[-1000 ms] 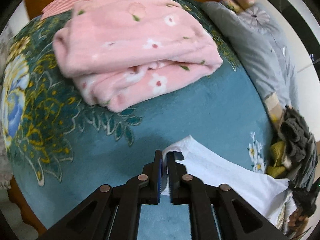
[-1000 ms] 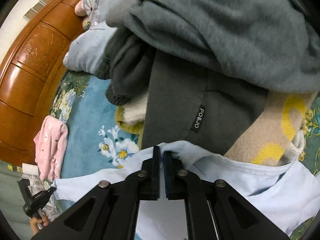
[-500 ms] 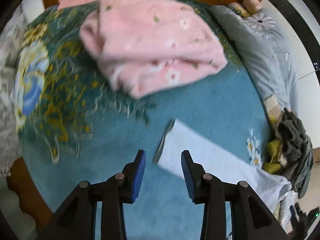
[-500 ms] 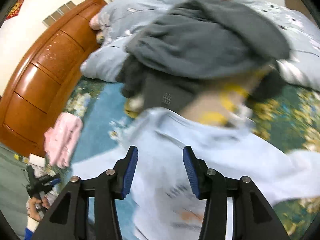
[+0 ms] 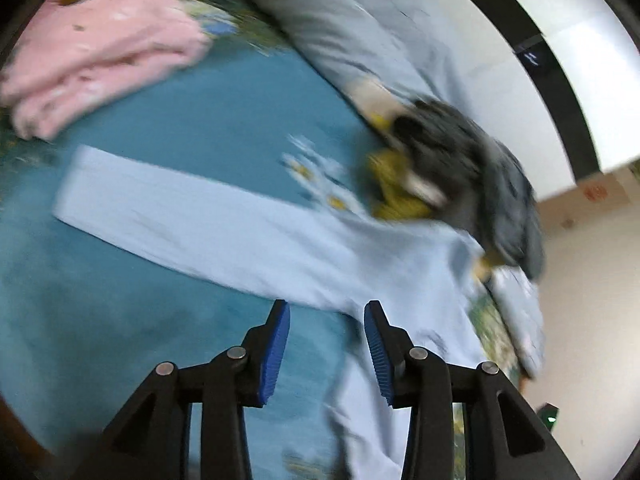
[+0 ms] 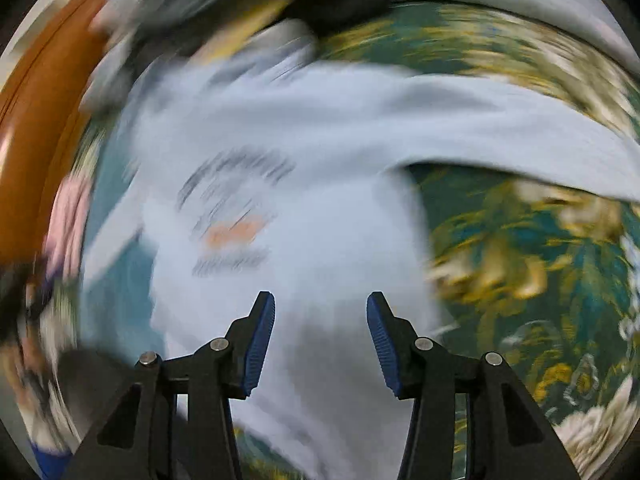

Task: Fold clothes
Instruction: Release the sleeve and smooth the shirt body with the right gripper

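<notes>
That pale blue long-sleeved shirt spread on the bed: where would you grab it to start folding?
Probably the cuff end of the outstretched sleeve of the pale blue shirt, coming from above. It lies flat and straight on the teal blanket, with a free edge to pinch and carry across the body.

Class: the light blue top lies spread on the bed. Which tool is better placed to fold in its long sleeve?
Probably the left tool: open and empty, just below the sleeve. The right tool hovers over the top's body.

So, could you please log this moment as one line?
left gripper: open, empty | right gripper: open, empty | light blue shirt: spread on bed, sleeve out | fold: not started
</notes>
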Demonstrator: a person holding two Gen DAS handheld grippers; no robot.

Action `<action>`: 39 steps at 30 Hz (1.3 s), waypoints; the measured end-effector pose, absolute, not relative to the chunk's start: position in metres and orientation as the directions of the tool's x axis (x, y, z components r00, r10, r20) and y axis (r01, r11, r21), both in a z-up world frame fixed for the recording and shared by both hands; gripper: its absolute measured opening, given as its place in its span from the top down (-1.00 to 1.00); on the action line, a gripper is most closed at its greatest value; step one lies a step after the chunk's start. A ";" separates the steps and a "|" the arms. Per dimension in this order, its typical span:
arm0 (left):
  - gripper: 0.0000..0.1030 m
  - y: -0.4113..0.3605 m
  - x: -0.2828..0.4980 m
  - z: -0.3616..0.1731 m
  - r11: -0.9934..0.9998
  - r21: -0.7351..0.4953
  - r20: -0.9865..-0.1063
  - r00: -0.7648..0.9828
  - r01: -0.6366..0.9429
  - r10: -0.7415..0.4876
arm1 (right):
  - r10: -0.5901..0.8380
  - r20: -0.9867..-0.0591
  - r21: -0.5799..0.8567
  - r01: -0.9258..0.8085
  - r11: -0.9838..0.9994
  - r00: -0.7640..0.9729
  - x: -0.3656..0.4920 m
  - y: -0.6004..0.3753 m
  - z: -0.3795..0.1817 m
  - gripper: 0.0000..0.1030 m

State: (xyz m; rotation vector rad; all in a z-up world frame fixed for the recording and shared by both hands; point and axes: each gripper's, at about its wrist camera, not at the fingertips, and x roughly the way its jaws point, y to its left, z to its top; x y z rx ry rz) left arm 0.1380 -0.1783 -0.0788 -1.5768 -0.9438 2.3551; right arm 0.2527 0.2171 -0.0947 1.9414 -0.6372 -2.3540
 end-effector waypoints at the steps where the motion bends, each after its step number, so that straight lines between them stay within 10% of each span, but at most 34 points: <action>1: 0.17 -0.165 0.141 -0.082 -0.796 -0.573 -0.783 -0.418 0.194 0.461 | -0.293 -0.932 0.333 -0.183 -0.925 -0.213 0.252 0.203 -0.095 0.05; 12: 0.17 -0.175 0.198 -0.082 -0.776 -0.572 -0.784 -0.457 0.267 0.421 | -0.294 -0.956 0.278 0.275 -0.920 -0.018 0.239 0.036 -0.118 0.05; 27: 0.16 -0.198 0.231 -0.070 -0.801 -0.482 -0.823 -0.497 0.355 0.275 | -0.022 -0.995 0.064 0.445 -0.893 0.100 0.231 -0.015 -0.163 0.05; 33: 0.16 -0.208 0.246 -0.074 -0.799 -0.455 -0.840 -0.487 0.393 0.238 | -0.034 -0.992 0.084 0.443 -0.893 0.118 0.226 -0.005 -0.161 0.91; 39: 0.10 -0.217 0.252 -0.080 -0.770 -0.491 -0.823 -0.508 0.407 0.256 | -0.219 -0.959 0.277 0.438 -0.855 0.179 0.211 -0.016 -0.137 0.98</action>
